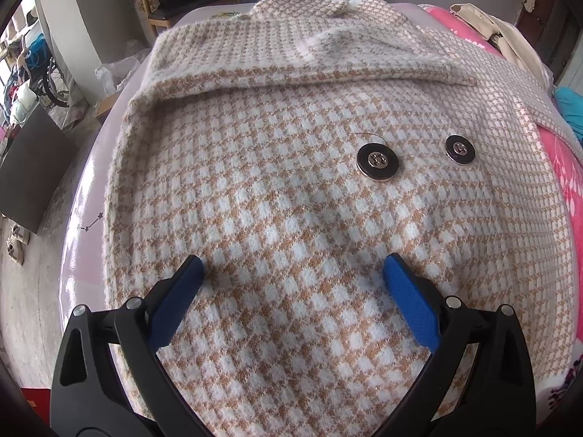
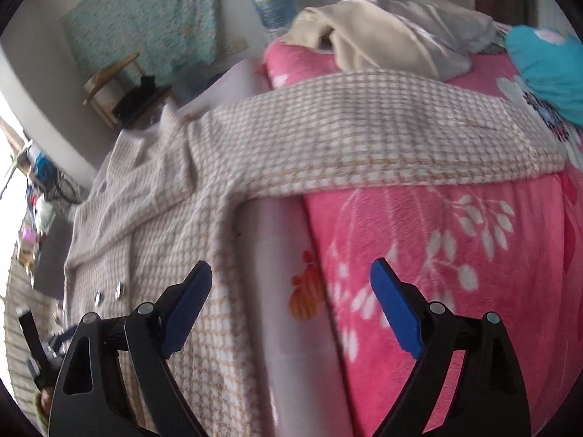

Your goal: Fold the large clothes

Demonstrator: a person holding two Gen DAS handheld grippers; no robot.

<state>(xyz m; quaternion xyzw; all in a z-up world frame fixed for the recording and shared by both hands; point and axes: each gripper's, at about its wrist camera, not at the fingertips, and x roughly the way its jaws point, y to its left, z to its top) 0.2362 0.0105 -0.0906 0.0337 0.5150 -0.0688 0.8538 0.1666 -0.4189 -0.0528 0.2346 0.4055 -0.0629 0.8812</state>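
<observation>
A tan-and-white houndstooth coat (image 1: 291, 200) lies spread on a pale table (image 1: 83, 225), with two dark metal buttons (image 1: 377, 163) on its front and one sleeve folded across the top (image 1: 291, 69). My left gripper (image 1: 293, 266) is open just above the coat's front, holding nothing. In the right wrist view the coat (image 2: 164, 218) lies to the left and its other sleeve (image 2: 364, 138) stretches right across a pink floral blanket (image 2: 455, 255). My right gripper (image 2: 291, 273) is open and empty above the table edge beside the coat.
A beige garment (image 2: 364, 36) and a teal cloth (image 2: 546, 69) lie on the blanket at the back right. A wooden chair (image 1: 189, 3) stands beyond the table. A dark panel (image 1: 32, 167) and clutter are on the floor at left.
</observation>
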